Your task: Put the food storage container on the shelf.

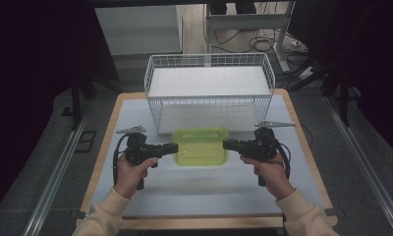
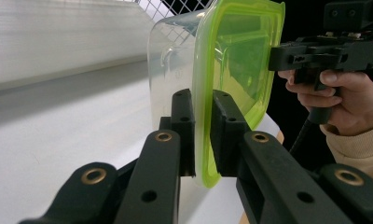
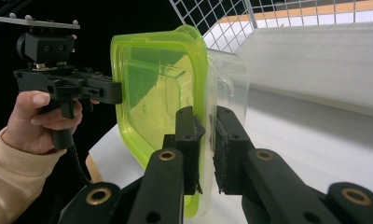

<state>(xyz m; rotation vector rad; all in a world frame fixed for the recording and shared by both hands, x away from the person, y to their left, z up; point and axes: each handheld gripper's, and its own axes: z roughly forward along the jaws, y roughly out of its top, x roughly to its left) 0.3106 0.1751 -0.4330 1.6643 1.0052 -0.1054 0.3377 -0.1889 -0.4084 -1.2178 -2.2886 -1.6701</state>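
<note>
A person at a table [image 1: 135, 196] holds a gripper in each hand, and between them they carry a clear box [image 1: 201, 146] with a lime-green lid.

The left gripper [image 1: 171, 148] has its jaws narrowed onto the left edge of the box. In the left gripper view, its fingers [image 2: 182, 122] pinch the lid's rim [image 2: 203, 140], one pad on each face of the rim, with the clear body of the box just beyond the left finger.

The right gripper [image 1: 229, 144] clamps the opposite edge the same way. In the right gripper view, its fingers [image 3: 229, 140] press on either side of the green rim [image 3: 207, 140].

The box hangs level between the two sets of fingertips. Just beyond the fingers, past the far side of the box, stands a white wire basket [image 1: 209, 101].
</note>
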